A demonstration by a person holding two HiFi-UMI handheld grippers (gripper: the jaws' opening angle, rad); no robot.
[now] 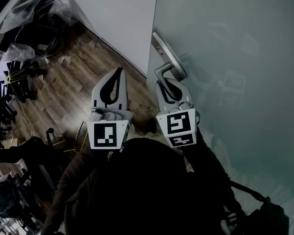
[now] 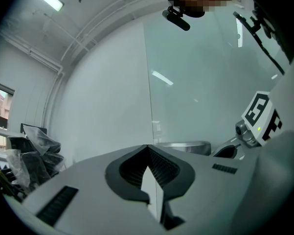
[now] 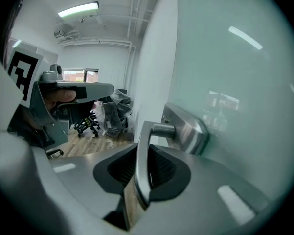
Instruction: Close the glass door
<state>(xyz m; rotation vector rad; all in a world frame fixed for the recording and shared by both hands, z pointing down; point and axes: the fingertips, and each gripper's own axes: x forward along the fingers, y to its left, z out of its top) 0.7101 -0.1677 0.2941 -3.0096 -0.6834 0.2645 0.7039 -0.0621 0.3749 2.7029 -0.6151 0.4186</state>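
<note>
The frosted glass door (image 1: 235, 58) fills the right of the head view, and its steel lever handle (image 1: 167, 68) sits near the door's left edge. My right gripper (image 1: 162, 82) reaches up to that handle. In the right gripper view the lever (image 3: 143, 165) runs down between the jaws of the right gripper (image 3: 144, 151), whose pads close on it. My left gripper (image 1: 119, 71) hangs to the left of the door over the floor, jaws shut with nothing in them. In the left gripper view its tips (image 2: 147, 148) meet in front of the door's edge.
A white wall (image 1: 117, 18) meets the door's left edge. Wood floor (image 1: 63, 82) stretches to the left, crowded with black office chairs (image 1: 10, 82) and plastic-wrapped bundles (image 1: 39, 13). The person's dark sleeves fill the lower middle.
</note>
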